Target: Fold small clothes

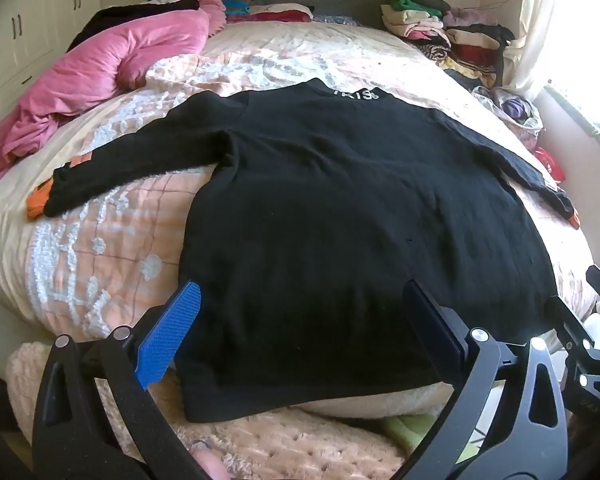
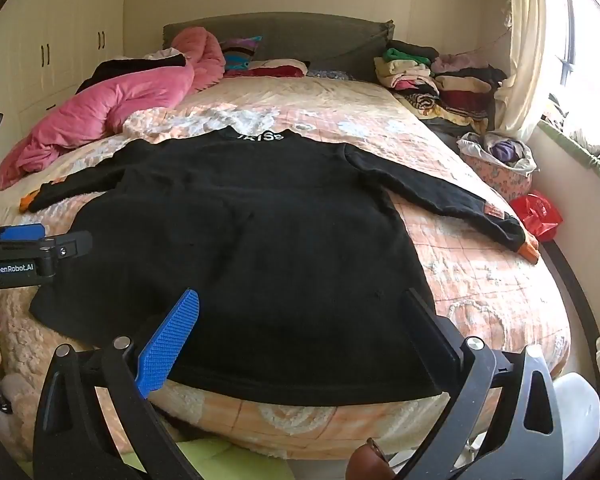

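A black long-sleeved top (image 1: pixel 340 216) (image 2: pixel 240 248) lies spread flat on the bed, collar with white lettering at the far end, both sleeves out to the sides, orange cuffs (image 1: pixel 36 204) (image 2: pixel 532 246) at their ends. My left gripper (image 1: pixel 300 304) hovers over the hem's left part, jaws wide open with nothing between them. Over the hem's right part my right gripper (image 2: pixel 304 312) is likewise open and empty. The left gripper's body (image 2: pixel 32 252) shows at the left edge of the right wrist view.
A pink quilt (image 1: pixel 100 76) is bunched at the bed's far left. Stacks of folded clothes (image 2: pixel 440 80) sit at the far right by the headboard. A bag of clothes (image 2: pixel 500 160) and a red bag (image 2: pixel 538 216) lie along the right edge near the window.
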The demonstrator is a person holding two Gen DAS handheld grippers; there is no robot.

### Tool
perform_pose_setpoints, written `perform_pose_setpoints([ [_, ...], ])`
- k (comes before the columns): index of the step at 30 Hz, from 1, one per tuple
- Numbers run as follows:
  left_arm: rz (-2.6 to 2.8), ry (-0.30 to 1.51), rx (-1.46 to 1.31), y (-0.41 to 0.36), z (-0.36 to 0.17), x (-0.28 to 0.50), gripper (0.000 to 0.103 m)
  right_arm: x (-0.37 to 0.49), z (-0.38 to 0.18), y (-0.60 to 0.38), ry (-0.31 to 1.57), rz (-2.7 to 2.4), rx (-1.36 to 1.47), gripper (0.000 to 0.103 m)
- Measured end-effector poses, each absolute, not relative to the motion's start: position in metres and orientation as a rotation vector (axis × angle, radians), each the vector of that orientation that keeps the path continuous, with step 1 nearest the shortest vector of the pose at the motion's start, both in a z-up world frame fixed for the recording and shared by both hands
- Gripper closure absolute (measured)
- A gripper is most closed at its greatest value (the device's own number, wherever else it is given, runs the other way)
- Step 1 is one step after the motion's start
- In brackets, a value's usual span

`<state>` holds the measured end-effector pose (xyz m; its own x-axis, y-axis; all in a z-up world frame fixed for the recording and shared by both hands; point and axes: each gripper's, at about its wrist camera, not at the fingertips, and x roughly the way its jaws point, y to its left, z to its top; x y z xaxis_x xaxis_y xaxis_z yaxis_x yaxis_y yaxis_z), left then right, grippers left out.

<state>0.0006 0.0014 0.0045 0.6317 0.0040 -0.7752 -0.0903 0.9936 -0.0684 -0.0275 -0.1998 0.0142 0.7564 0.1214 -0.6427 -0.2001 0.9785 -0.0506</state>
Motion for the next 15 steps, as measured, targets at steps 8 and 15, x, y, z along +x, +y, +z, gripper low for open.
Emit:
perform_pose_setpoints([
  [8, 0.056, 0.883, -0.103, 0.0017, 0.0074, 0.0, 0.008, -0.0264, 0.0147, -0.1997, 0.693, 0.177, -0.115, 0.004],
  [15, 0.057, 0.882, -0.102, 0.0011, 0.0074, -0.0003, 0.008, -0.0267, 0.015, -0.1972, 0.692, 0.183, -0.121, 0.004],
])
